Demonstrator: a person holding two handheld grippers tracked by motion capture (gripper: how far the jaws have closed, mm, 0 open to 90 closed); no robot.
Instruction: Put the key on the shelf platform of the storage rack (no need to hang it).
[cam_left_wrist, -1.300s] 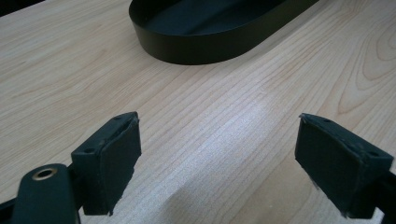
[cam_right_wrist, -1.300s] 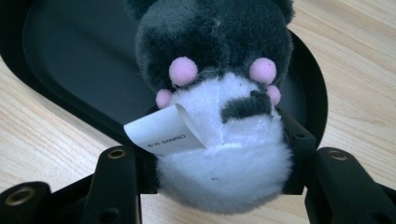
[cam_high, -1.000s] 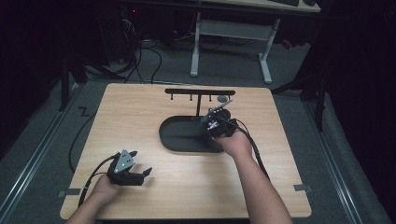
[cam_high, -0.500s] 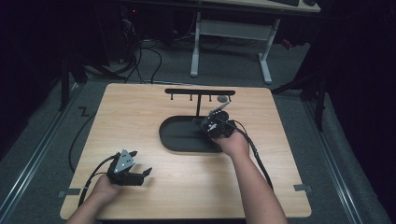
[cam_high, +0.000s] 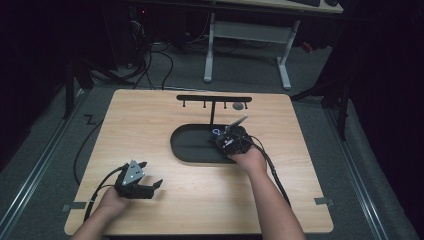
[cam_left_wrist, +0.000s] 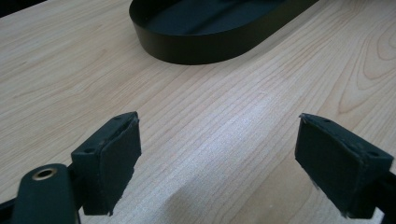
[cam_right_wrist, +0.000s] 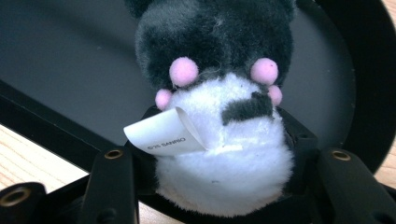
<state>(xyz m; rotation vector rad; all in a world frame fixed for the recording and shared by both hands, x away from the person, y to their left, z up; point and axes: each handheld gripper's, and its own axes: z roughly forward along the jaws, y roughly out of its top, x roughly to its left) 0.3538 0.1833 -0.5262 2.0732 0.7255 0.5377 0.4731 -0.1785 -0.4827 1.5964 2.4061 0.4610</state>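
Right gripper jaws clamped round plush toy: soft black-and-white fur, pink pompoms, curled paper tag, held above right end of black oval tray. Left gripper jaws spread wide, empty, low over pale wood-grain tabletop.

We hold the left gripper low at our near left, jaws spread wide, nothing between them, forearm coming in from the bottom edge. Our right arm stretches forward, right gripper well ahead, jaws clamped on something soft and fuzzy.
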